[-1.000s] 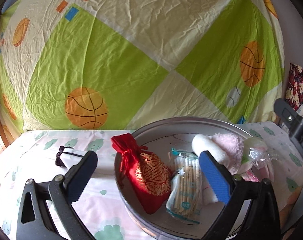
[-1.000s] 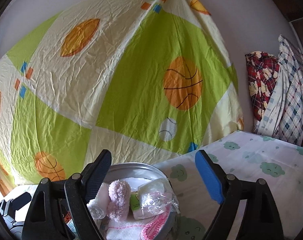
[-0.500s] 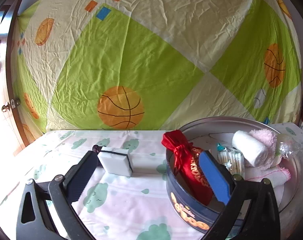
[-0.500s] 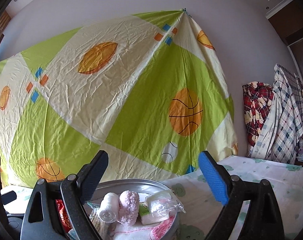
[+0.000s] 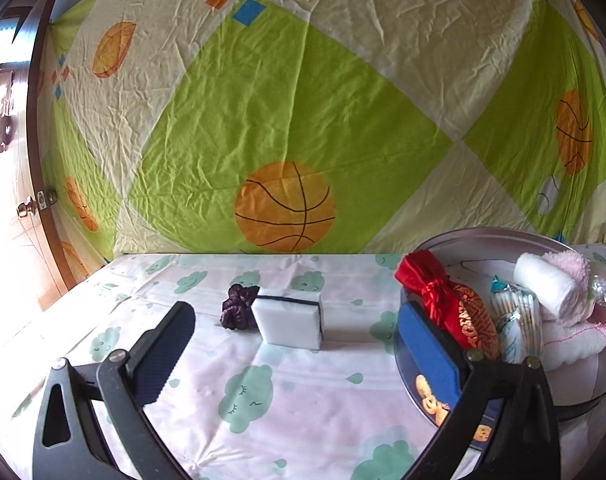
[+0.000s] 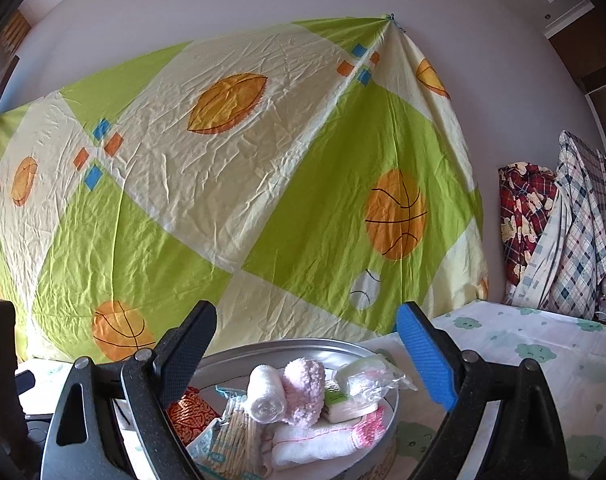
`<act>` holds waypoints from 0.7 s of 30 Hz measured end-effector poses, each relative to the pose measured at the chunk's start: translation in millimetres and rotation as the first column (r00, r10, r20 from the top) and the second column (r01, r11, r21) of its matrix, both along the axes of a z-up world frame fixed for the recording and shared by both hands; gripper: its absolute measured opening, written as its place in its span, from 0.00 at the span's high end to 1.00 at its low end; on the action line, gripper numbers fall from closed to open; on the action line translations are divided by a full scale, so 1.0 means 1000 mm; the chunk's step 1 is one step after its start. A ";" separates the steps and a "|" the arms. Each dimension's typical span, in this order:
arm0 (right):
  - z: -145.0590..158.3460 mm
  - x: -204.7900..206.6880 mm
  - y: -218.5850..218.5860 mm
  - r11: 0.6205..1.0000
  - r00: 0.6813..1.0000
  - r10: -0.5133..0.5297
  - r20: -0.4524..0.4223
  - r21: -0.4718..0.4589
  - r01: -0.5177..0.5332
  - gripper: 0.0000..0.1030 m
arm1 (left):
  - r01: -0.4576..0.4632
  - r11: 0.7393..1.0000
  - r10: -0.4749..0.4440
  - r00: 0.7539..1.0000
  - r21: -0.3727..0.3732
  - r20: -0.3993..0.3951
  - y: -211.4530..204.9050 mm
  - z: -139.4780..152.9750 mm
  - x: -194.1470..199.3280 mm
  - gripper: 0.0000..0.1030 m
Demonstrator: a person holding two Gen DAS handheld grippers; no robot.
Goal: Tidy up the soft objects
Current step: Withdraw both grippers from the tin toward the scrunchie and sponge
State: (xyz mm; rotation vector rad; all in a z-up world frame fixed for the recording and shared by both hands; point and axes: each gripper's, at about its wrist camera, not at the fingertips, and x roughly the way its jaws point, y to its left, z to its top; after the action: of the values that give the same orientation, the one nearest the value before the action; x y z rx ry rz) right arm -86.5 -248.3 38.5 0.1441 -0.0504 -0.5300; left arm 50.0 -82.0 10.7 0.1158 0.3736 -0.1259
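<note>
Swinging leftward since a second ago, the left gripper [image 5: 295, 344] now looks across the cloud-print tablecloth [image 5: 263, 408] instead of down into the round tin [image 5: 419, 396], and a white sponge [image 5: 291, 320] has come into its view where the tin's contents were before. Both its jaws stand wide apart, holding nothing.

Furthest left on the cloth lies a dark purple scrunchie [image 5: 239, 312], touching the sponge's left end. The sponge sits just beyond the fingertips and roughly centred between them. To the right, the tin holds a red drawstring pouch [image 5: 443, 304], a packet of cotton swabs [image 5: 519, 324], a rolled white cloth [image 5: 547, 288] and a pink fluffy piece [image 5: 571, 264], resting on a folded white towel [image 5: 575, 340].

The right gripper [image 6: 307, 352] hovers above the tin's far side, also spread wide and empty, with a clear plastic-wrapped packet [image 6: 367, 376] below it.

The sponge looks like the next pick, I'd judge. To do it well, the left gripper should go straight forward and lower, straddle the sponge's short width, and close gently enough not to crush it. Keeping the left finger clear of the scrunchie matters, or it may drag along.
</note>
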 end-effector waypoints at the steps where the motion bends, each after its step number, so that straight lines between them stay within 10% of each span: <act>1: 0.000 0.002 0.003 1.000 1.000 0.008 -0.006 0.009 -0.008 0.10 | -0.003 1.000 0.003 1.000 0.001 -0.002 0.003 0.000 0.001 0.00; 21: -0.009 0.054 0.082 0.981 0.972 0.193 -0.137 0.029 -0.190 0.10 | -0.138 0.990 0.137 0.990 -0.023 -0.042 0.082 -0.007 0.040 0.00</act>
State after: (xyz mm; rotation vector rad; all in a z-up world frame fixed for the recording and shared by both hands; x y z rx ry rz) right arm -32.7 -166.8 30.0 0.1255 0.1035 -0.3463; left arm 90.0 0.1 3.8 0.0614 0.4185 0.0034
